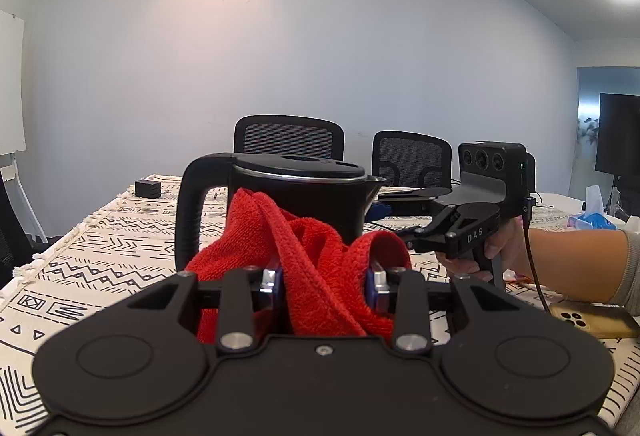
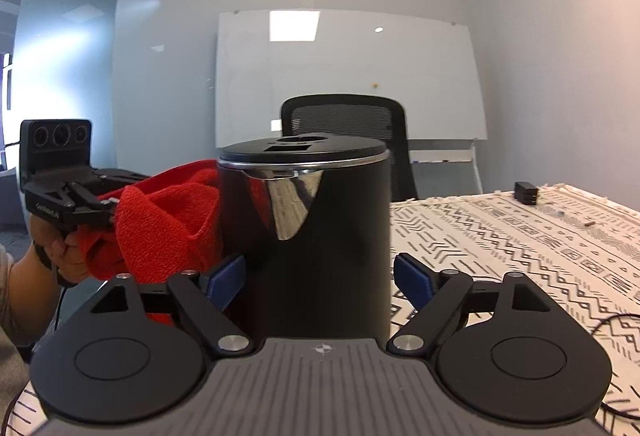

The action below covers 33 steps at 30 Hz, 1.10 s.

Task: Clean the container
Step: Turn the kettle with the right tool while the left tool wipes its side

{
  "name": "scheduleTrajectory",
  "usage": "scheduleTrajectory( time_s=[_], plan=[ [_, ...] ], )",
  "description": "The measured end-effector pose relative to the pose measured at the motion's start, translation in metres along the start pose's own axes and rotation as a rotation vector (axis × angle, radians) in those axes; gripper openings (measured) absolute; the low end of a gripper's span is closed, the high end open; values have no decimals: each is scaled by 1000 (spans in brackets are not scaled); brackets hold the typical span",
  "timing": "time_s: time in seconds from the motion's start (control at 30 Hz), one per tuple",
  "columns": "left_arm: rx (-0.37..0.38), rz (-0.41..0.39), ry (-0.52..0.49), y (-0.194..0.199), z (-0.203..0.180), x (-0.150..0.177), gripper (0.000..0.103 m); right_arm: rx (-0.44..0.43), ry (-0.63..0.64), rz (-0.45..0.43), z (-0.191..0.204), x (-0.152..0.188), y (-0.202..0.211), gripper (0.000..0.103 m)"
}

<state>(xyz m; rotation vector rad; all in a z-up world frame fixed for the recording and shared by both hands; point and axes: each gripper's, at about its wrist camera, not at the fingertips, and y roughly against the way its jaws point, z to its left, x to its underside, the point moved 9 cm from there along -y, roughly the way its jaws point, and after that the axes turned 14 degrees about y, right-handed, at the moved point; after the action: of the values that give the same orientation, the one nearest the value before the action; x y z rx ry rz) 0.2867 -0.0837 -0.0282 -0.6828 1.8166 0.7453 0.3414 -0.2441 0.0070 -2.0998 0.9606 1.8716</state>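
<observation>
A black electric kettle point(image 1: 304, 203) stands upright with its lid on, on the patterned tablecloth point(image 1: 100, 256). Its handle faces left in the left wrist view. My left gripper point(image 1: 324, 276) is shut on a bunched red cloth point(image 1: 320, 268), which rests against the kettle's near side. In the right wrist view the kettle point(image 2: 320, 236) fills the middle, spout toward the camera. My right gripper point(image 2: 320, 276) is open, with a blue pad point(image 2: 226, 276) close beside each flank of the kettle. The red cloth point(image 2: 168, 228) and the left gripper point(image 2: 100, 207) appear at the kettle's left.
A phone point(image 1: 592, 320) lies on the table by the person's forearm. A small black box point(image 1: 148, 188) sits at the far table edge. Office chairs point(image 1: 288, 135) stand behind the table. A blue tissue pack point(image 1: 592, 220) is far right, and a thin cable point(image 2: 616, 320) loops on the cloth.
</observation>
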Motion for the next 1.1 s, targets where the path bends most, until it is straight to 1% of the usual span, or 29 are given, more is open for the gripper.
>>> scheduleTrajectory(
  time_s=[0.03, 0.07, 0.13, 0.23, 0.27, 0.33, 0.37, 0.4, 0.53, 0.57, 0.6, 0.63, 0.67, 0.7, 0.73, 0.77, 0.8, 0.83, 0.87, 0.9, 0.93, 1.0, 1.1],
  plan=[
    [-3, -2, 0, 1, 2, -1, 39, -7, 1, 2, 1, 0, -2, 84],
    [-9, -7, 2, 2, 6, -3, 39, -13, -6, 3, 2, 0, -4, 88],
    [-24, -19, 6, 6, 13, -6, 39, 3, -30, -2, 5, 1, -8, 88],
    [-54, -45, 19, 13, 29, -13, 39, 37, -35, 3, 17, 0, -6, 81],
    [-60, -54, 24, 16, 33, -16, 39, 32, -32, 3, 22, -1, -4, 77],
    [-66, -69, 33, 19, 37, -18, 39, -19, -36, -15, 30, -2, 2, 73],
    [-68, -77, 37, 21, 38, -18, 39, -40, -26, -22, 33, -3, 4, 70],
    [-71, -79, 41, 22, 41, -17, 39, -51, -6, -24, 35, -2, 5, 68],
    [-116, -8, 36, 17, 45, 4, 40, -53, -1, -19, 36, 4, 3, 70],
    [-122, 20, 25, 18, 44, 14, 42, -51, 3, -17, 37, 5, 2, 71],
    [-127, 42, 14, 19, 44, 22, 51, -50, 8, -13, 38, 8, 1, 71],
    [-132, 60, 6, 19, 43, 27, 65, -49, 9, -10, 39, 10, 0, 72],
    [-142, 88, -3, 18, 41, 35, 73, -50, 6, -8, 40, 11, 0, 73],
    [-150, 113, -7, 17, 39, 40, 79, -49, 3, -6, 40, 13, -1, 73],
    [-160, 128, -16, 16, 37, 43, 78, -45, 5, -5, 40, 14, -2, 73],
    [-173, 126, -29, 17, 35, 42, 77, -41, 5, -5, 40, 14, -3, 73],
    [-185, 139, -24, 14, 35, 42, 65, -36, 0, -6, 39, 14, -4, 73],
    [-203, 155, -11, 11, 36, 42, 49, -32, -6, -9, 39, 15, -5, 74],
    [-233, 172, 16, 8, 41, 42, 45, -31, -10, -11, 38, 15, -5, 74],
    [-243, 173, 28, 8, 43, 40, 41, -29, -12, -13, 38, 15, -5, 74],
    [-243, 165, 27, 10, 43, 38, 37, -27, -12, -14, 38, 15, -6, 74],
    [-259, 140, 6, 14, 40, 35, 34, -21, -12, -16, 39, 15, -5, 74],
    [-265, 93, -36, 28, 34, 35, 33, -19, -19, -21, 40, 17, -5, 73]
  ],
)
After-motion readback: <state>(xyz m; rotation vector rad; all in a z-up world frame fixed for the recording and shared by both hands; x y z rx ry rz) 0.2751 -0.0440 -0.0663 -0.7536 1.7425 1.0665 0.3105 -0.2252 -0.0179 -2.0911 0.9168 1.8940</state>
